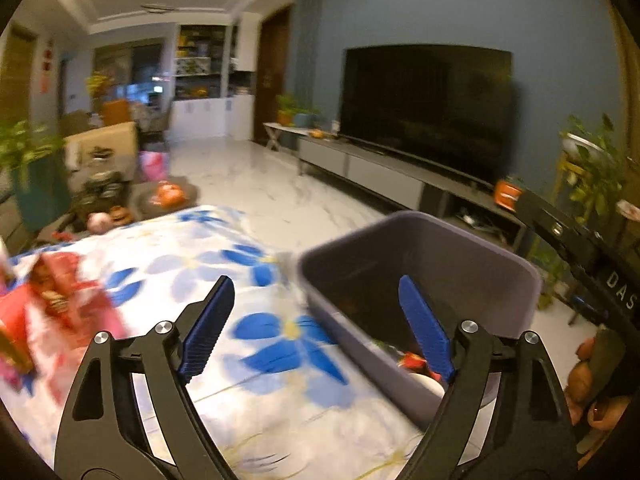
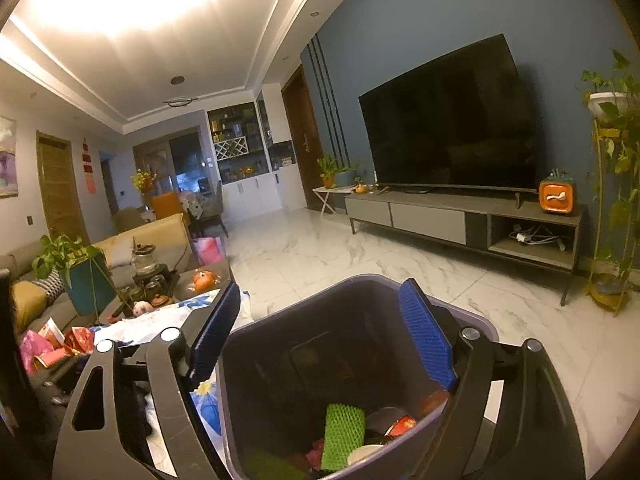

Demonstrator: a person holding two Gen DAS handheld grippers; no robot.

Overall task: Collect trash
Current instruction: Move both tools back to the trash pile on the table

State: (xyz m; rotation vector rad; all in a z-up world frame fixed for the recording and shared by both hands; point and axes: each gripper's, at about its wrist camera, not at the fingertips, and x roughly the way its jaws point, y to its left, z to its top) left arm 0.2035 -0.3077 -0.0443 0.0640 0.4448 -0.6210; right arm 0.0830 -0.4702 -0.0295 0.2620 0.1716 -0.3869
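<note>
A dark grey trash bin (image 1: pixel 500 264) stands at the right edge of a table covered by a white cloth with blue flowers (image 1: pixel 256 392). My left gripper (image 1: pixel 316 280) is open and holds nothing; its left finger is over the cloth and its right finger over the bin's mouth. Blurred red and pink wrappers (image 1: pixel 60 304) lie on the cloth at the far left. My right gripper (image 2: pixel 320 286) hangs open over the bin (image 2: pixel 256 360), empty. Inside the bin lie a green foam net (image 2: pixel 344 432), a red wrapper (image 2: pixel 400 426) and a white cup (image 2: pixel 364 454). More wrappers (image 2: pixel 76 340) sit at the table's left.
A large TV (image 2: pixel 452 120) on a low grey stand (image 2: pixel 440 220) fills the blue wall on the right, over a white marble floor (image 2: pixel 340 256). Potted plant (image 2: pixel 80 276), tea set (image 2: pixel 148 276) and sofa (image 2: pixel 160 236) are to the left. A hand (image 1: pixel 596 380) holds the other gripper's handle.
</note>
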